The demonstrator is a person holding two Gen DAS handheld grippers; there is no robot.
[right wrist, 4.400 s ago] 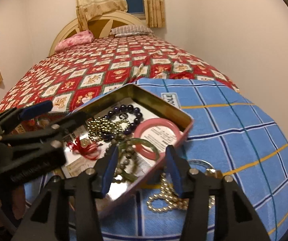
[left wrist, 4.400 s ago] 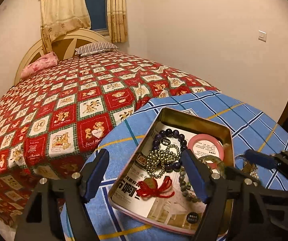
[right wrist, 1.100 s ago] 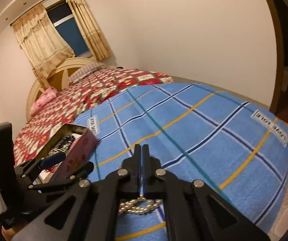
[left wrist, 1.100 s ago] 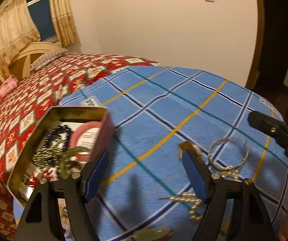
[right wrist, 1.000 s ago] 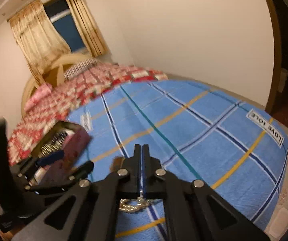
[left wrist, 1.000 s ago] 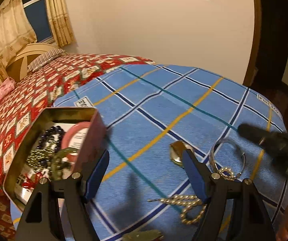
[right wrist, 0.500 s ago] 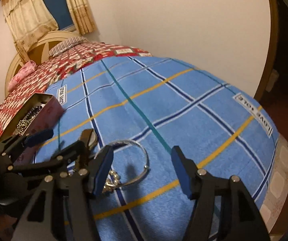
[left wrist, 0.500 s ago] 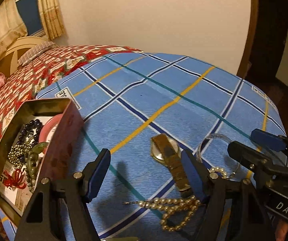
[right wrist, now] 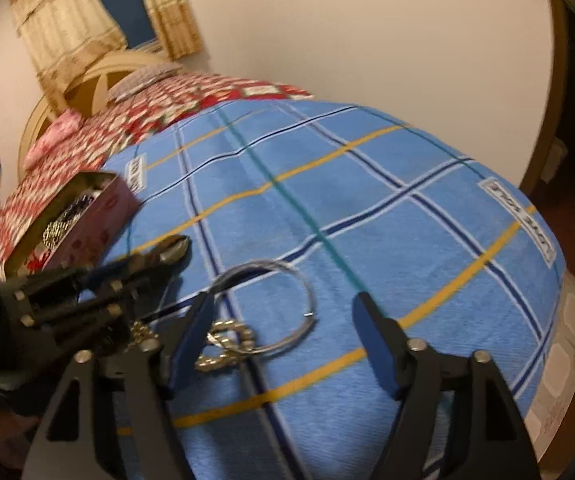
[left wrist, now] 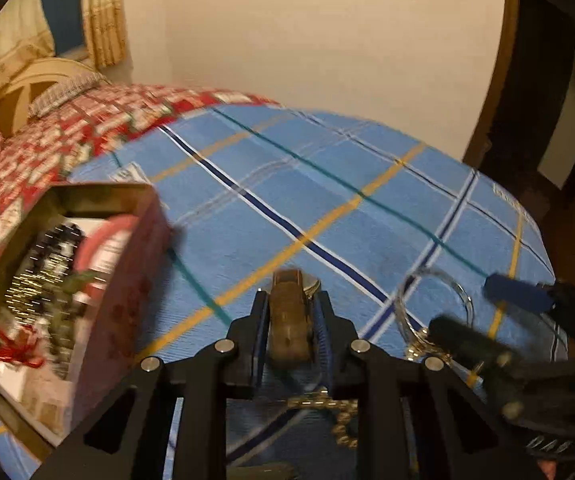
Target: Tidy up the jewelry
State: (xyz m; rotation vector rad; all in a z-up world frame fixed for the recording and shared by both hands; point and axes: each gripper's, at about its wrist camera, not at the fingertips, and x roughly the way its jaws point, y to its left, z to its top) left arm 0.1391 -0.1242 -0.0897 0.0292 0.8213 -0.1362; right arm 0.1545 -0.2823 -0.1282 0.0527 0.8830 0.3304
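My left gripper [left wrist: 291, 312] is shut on a wristwatch [left wrist: 290, 320] with a brown strap, on the blue plaid cloth [left wrist: 327, 184]; the gripper also shows in the right wrist view [right wrist: 167, 254]. My right gripper [right wrist: 283, 312] is open above a thin silver bangle [right wrist: 287, 276], with a pearl strand [right wrist: 227, 344] by its left finger. The bangle [left wrist: 435, 300] and a gold bead chain [left wrist: 327, 408] show in the left wrist view. The open tin box [left wrist: 67, 280] with several beads and a pink bangle sits at the left; it also shows in the right wrist view [right wrist: 71, 220].
The blue plaid cloth [right wrist: 367, 200] covers a round surface that drops off at the right and front. A bed with a red patterned quilt [right wrist: 167, 108] lies behind. A dark doorway [left wrist: 547, 80] stands at the right.
My left gripper has closed on the watch strap. My right gripper stays open and has moved closer over the silver bangle.
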